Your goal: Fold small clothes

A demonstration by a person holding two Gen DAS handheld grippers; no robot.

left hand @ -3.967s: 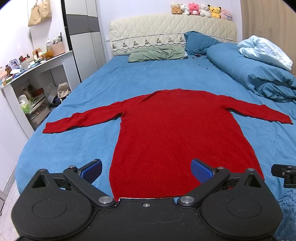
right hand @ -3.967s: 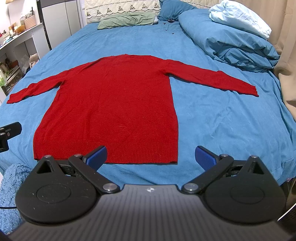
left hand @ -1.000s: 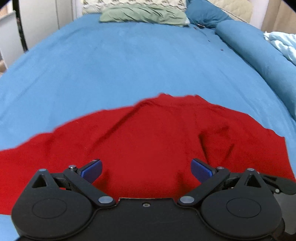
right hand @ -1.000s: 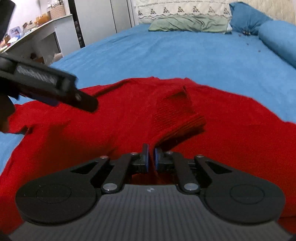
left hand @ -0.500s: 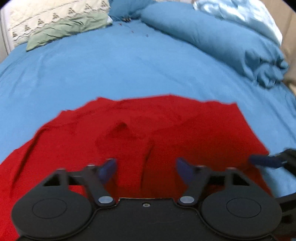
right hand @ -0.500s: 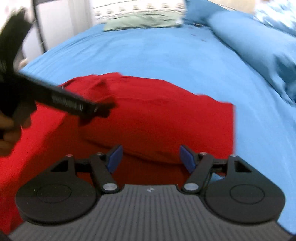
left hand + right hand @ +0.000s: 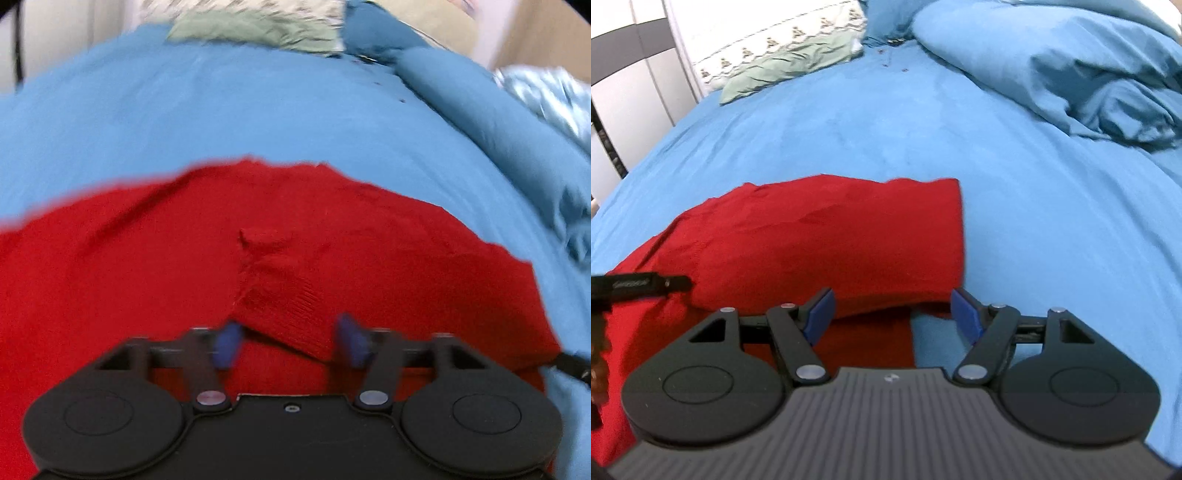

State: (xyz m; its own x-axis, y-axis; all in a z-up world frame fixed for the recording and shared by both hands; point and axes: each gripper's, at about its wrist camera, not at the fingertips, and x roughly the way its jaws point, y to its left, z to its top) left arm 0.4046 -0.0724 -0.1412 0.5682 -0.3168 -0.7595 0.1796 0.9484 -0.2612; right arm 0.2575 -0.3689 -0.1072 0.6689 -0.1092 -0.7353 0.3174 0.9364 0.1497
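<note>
A red knit sweater (image 7: 147,266) lies on the blue bed sheet (image 7: 258,110). One sleeve is folded in over the body, and its ribbed cuff (image 7: 295,306) rests between the fingers of my left gripper (image 7: 290,341). Those jaws are opening and the pads stand clear of the cuff. In the right wrist view the sweater (image 7: 831,240) ends in a straight folded edge on the right. My right gripper (image 7: 893,315) hovers open over the near corner of that edge, with cloth and sheet below it. The left gripper's finger (image 7: 646,284) pokes in from the left.
A bunched blue duvet (image 7: 1089,81) fills the right side of the bed. A green pillow (image 7: 783,66) lies by the headboard, and white wardrobe doors (image 7: 635,74) stand at the left. A hand (image 7: 596,369) shows at the left edge.
My right gripper let go of the sleeve cuff, opened wide and swung right to the sweater's folded edge. The left gripper narrowed, then widened over the cuff, which now lies flat on the body.
</note>
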